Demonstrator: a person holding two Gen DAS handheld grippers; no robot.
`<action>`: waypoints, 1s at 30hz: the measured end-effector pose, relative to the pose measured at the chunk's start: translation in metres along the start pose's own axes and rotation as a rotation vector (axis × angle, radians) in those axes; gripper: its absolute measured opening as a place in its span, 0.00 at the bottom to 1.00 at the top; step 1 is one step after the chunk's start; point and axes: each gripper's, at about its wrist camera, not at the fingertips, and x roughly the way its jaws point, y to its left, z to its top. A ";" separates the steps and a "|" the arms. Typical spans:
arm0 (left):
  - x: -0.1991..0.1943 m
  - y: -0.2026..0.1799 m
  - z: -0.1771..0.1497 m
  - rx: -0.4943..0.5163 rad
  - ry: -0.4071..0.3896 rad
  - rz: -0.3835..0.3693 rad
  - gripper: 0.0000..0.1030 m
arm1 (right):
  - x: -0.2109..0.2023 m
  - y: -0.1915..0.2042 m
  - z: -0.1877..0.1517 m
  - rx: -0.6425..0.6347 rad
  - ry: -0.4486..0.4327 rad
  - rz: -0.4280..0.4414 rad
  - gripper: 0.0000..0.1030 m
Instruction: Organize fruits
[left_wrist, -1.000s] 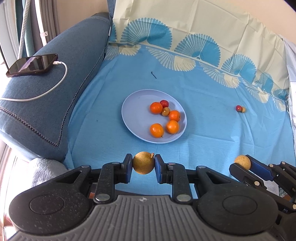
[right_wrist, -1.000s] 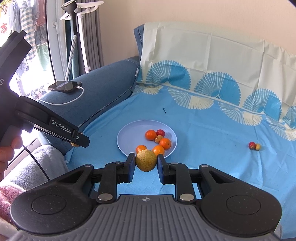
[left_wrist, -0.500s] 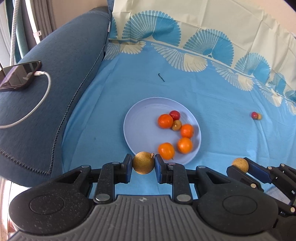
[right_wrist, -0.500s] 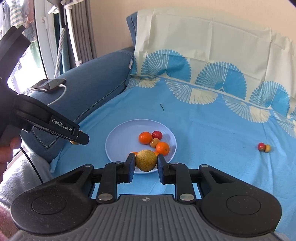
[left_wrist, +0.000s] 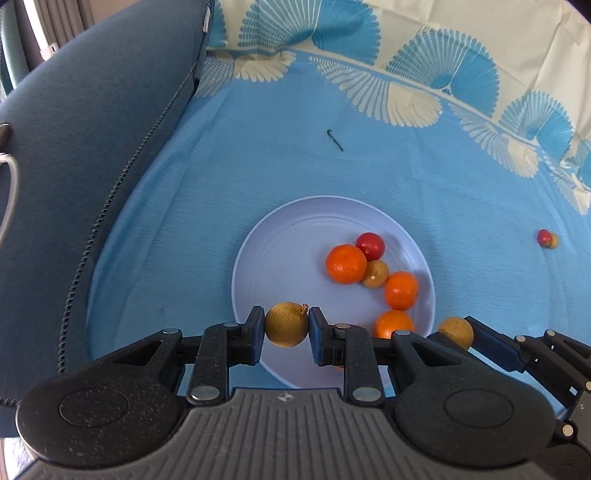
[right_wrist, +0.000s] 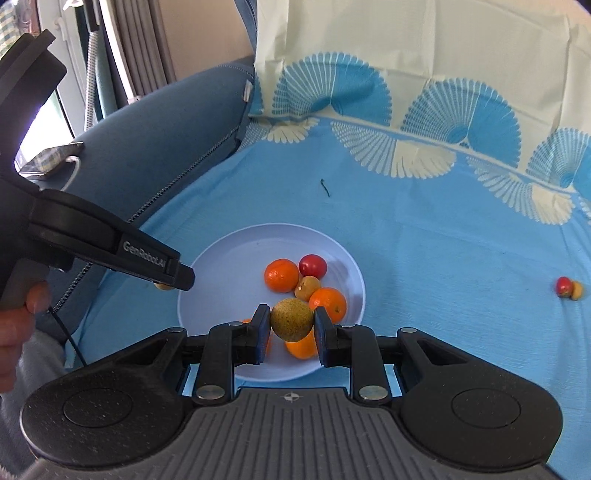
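Holding a round brown-yellow fruit (left_wrist: 286, 324) tight between its blue fingers, the left gripper (left_wrist: 286, 330) hangs over the near edge of a pale blue plate (left_wrist: 280, 236). The right gripper (right_wrist: 291, 325) squeezes a greenish-yellow fruit (right_wrist: 291, 319) the same way, over the near part of the same plate. Both pairs of fingers are closed on their fruit. On the plate lie four oranges (left_wrist: 346, 263), one red fruit (left_wrist: 370, 246) and one small brown fruit (left_wrist: 375, 273), all close together. Far to the right, two little fruits (right_wrist: 569, 287), red and yellow, touch each other on the blue cloth (left_wrist: 207, 192). A phone (right_wrist: 50, 160) rests on the dark blue sofa arm (right_wrist: 159, 122)
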 end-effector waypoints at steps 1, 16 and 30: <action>0.005 -0.001 0.002 0.004 0.005 0.003 0.27 | 0.006 -0.001 0.002 0.003 0.007 -0.001 0.26; 0.027 0.002 0.017 0.067 -0.018 0.070 1.00 | 0.044 0.005 0.011 -0.080 0.003 -0.023 0.49; -0.062 0.021 -0.064 -0.033 0.009 0.135 1.00 | -0.070 0.030 -0.038 0.035 -0.020 -0.049 0.93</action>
